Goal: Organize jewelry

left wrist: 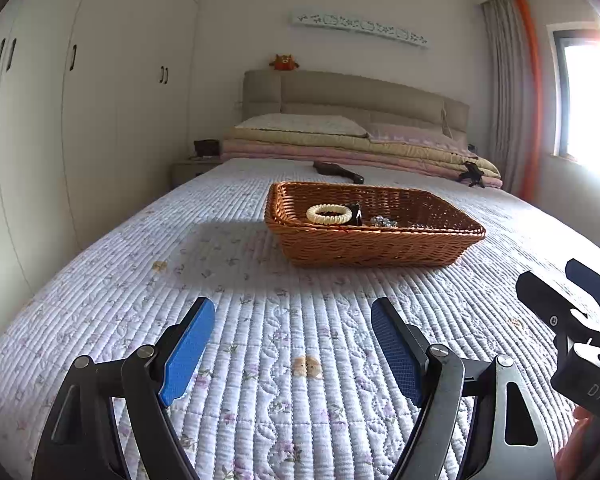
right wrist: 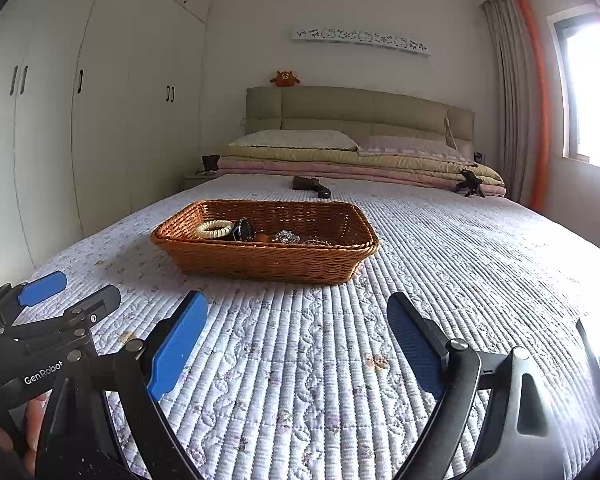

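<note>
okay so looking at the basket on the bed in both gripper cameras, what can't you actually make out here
- Left wrist view: the wicker basket's near wall hides its floor; only the cream bead bracelet shows clearly.
- Right wrist view: the silvery pieces are too small to identify.
- Both views: the dark object beyond the basket is too small and distant to name.
- The window is blown out by glare.

The left gripper (left wrist: 293, 354) is a black linkage frame with silver round pivot screws at its joints and triangular cut-outs in its arms. Its two fingers (left wrist: 188, 350) carry flat blue rectangular pads, one smooth-looking, the other with a fine grid texture. The right gripper (right wrist: 298, 350) is built the same: black arms, silver pivot screws, blue-padded fingers (right wrist: 414, 346). White lettering "GenRobot" marks the left gripper's black body in the right wrist view; white letters "DAS" show on the right gripper's body in the left wrist view.
</note>
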`<action>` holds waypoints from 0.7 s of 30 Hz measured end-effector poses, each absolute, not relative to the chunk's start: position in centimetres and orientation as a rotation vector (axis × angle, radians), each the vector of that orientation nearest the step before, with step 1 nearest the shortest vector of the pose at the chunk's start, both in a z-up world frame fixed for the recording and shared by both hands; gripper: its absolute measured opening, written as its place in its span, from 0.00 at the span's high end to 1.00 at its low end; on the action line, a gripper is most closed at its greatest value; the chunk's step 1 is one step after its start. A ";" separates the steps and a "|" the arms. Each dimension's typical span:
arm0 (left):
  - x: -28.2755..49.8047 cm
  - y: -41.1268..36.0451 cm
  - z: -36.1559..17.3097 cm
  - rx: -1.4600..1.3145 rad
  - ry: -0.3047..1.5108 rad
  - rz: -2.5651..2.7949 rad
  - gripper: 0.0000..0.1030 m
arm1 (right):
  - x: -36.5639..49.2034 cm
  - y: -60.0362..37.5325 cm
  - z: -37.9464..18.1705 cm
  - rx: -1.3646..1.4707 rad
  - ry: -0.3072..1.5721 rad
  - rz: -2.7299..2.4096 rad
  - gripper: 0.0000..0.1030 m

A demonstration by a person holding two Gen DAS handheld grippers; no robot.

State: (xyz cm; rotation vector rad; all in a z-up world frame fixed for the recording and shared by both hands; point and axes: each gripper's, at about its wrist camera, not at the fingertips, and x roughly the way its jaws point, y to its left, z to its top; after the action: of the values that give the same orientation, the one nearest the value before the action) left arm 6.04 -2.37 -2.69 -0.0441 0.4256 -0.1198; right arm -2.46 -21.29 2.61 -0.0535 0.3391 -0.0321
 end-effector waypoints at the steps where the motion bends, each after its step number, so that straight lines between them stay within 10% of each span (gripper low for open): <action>1: 6.0 -2.4 -2.7 -0.043 0.423 -0.116 0.21 | -2.5 -21.4 2.6 -0.049 0.340 -0.032 0.11; 21: 6.0 -3.2 -2.5 0.023 0.422 -0.019 0.21 | -1.7 -22.1 2.3 -0.021 0.369 -0.048 0.11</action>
State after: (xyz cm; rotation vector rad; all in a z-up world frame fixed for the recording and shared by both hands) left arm 5.98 -3.21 -2.50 0.0231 0.4217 -0.0187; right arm -1.73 -22.11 2.32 -0.0213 0.3689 -0.0476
